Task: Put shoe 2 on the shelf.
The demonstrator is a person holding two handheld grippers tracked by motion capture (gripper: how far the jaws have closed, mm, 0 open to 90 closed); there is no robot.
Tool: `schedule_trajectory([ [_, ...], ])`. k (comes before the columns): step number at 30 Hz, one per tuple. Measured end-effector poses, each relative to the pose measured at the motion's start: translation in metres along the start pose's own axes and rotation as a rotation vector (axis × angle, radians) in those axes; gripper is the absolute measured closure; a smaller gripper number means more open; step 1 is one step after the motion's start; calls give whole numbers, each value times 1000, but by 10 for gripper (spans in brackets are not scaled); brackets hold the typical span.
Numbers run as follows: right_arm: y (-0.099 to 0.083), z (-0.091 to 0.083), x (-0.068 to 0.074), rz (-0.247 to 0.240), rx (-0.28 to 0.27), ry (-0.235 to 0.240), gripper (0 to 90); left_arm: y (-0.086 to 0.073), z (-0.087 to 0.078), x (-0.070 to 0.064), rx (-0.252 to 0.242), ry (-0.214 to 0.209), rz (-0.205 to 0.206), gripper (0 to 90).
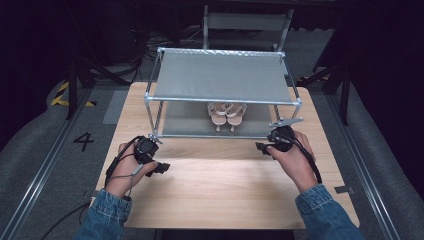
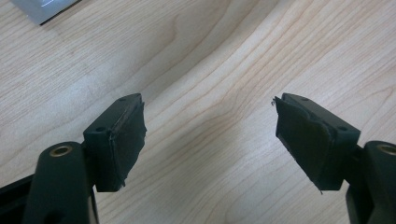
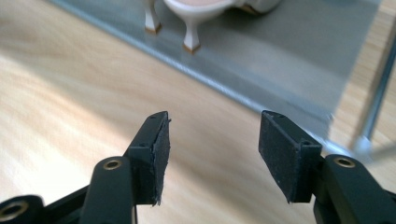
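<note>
One desk [image 1: 225,185], one two-tier rack [image 1: 222,80], one pair of sandals [image 1: 226,114], two grippers.

The left gripper [image 1: 161,167] sits at about 8 o'clock on the desk, held in the person's left hand [image 1: 122,172], pointing toward 3 o'clock. In the left gripper view its jaws stand wide apart, with bare wood grain between them; nothing is held or touched.

The rack stands at 12 o'clock on the desk, a metal frame with two grey fabric shelves. The two sandals, pale pink with heels, rest side by side on the lower shelf [image 1: 190,122], right of its middle, heels toward the person.

The right gripper [image 1: 261,147] is at about 3 o'clock, in the right hand [image 1: 295,160], just in front of the rack's front right leg and pointing toward 9 o'clock. In the right gripper view its jaws are open, a moderate gap between them, gripping nothing; beyond them lie the lower shelf's front edge and the sandal heels [image 3: 191,35].
</note>
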State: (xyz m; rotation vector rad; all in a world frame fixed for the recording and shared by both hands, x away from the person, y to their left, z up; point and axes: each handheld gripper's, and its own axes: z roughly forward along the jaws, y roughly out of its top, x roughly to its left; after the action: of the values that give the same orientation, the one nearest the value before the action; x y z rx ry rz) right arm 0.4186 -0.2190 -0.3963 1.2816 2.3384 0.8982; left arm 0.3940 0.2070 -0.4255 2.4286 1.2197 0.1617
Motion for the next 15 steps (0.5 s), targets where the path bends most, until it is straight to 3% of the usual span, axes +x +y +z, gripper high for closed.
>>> schedule_trajectory([
  [8,-23,-25,-12,6,7,22,428,-12,-8,2,-13,7,-3,234],
  [15,-42,-32,-25,16,15,18,408,-21,-9,5,-12,13,-8,224],
])
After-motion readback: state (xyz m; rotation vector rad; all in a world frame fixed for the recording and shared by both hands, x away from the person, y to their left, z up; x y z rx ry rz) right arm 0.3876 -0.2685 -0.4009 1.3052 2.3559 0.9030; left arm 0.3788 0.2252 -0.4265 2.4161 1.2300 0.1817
